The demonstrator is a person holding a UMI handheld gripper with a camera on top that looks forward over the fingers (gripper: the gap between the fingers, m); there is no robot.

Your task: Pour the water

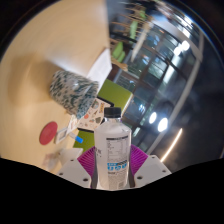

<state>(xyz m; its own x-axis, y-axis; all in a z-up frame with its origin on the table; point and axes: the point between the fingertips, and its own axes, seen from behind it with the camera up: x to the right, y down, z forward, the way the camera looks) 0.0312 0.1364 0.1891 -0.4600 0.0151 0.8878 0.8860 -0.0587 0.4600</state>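
Pale beige tabletop [40, 60] is tilting across the view; beyond it a room with dark windows and bright ceiling lights is showing, with green chairs [118, 52] near the far side.

Claw [113, 168] is gripping a clear plastic water bottle with a white cap and a white printed label [113, 145]. Both magenta pads [88, 160] are pressing on the label's sides, so the claw is clenched on the bottle. The bottle is standing upright along the fingers, cap away from the camera, which suggests it is being carried rather than tipped.

Beyond the bottle, a patterned grey-white cup-like container [72, 90] is sitting on the tabletop, likely the pouring target. A flat red round disc [50, 131] is lying beside it.

Judgement: cap is apparently on, so pouring is not yet possible. Whether the bottle's base is resting on the tabletop cannot be told.
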